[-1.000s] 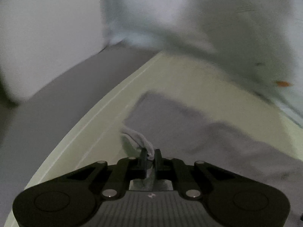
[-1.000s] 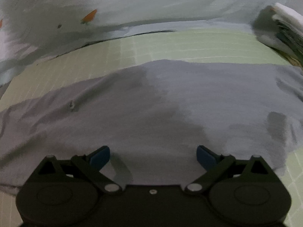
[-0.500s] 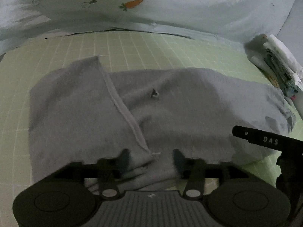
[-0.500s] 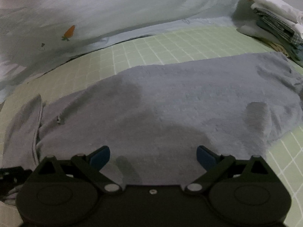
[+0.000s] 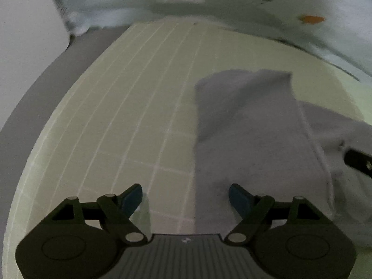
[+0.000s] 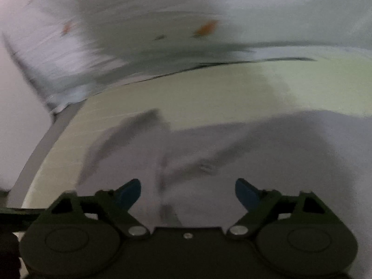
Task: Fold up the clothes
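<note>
Gridded green mat point(image 5: 139, 107) under soft grey garment point(image 5: 251, 139)

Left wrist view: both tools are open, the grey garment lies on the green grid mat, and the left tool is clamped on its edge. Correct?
Not quite. In the left wrist view the left tool is open and clamps nothing; the grey garment lies on the green grid mat beneath it. The right tool is open too.
</note>
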